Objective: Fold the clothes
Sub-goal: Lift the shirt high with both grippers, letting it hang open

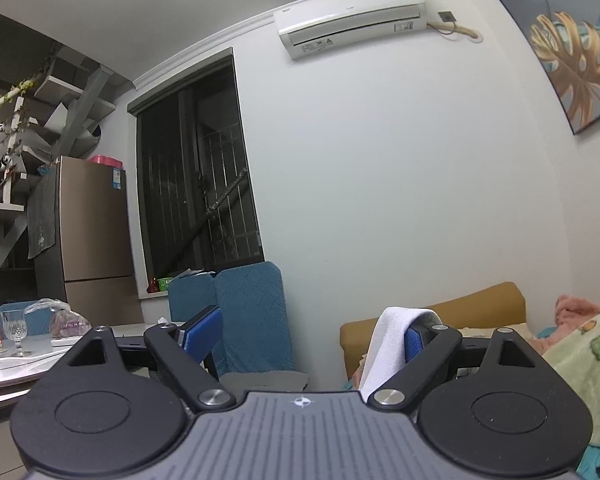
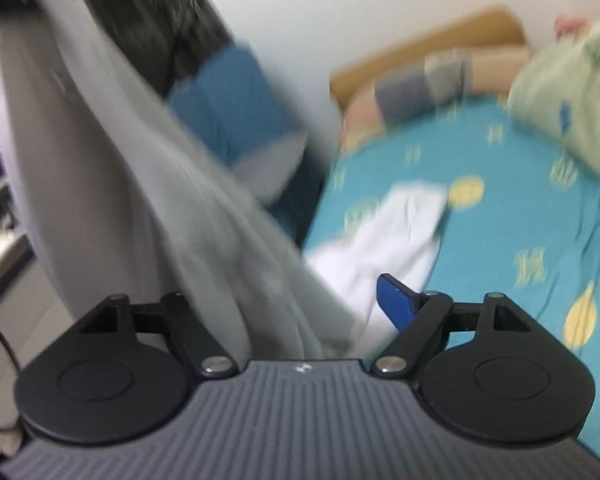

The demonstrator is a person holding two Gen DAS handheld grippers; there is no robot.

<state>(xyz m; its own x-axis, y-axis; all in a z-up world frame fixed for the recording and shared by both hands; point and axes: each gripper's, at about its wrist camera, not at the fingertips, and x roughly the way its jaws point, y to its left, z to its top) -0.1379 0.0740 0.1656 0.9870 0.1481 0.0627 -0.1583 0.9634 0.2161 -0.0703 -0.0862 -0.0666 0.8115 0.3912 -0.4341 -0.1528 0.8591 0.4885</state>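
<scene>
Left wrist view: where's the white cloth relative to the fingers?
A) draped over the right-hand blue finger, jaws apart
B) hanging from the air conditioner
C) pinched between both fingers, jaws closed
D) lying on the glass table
A: the white cloth hangs over the right-hand blue finger, while the other finger stands well apart, leaving the left gripper open.

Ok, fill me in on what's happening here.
A person is handling clothes with two handheld grippers beside a bed. The left gripper is raised toward the wall, jaws apart, with a white ribbed cloth draped over one finger. The right gripper has a grey garment hanging across its jaws; that view is blurred, so the grip is unclear. White fabric lies on the teal bedsheet. Nothing looks folded yet.
</scene>
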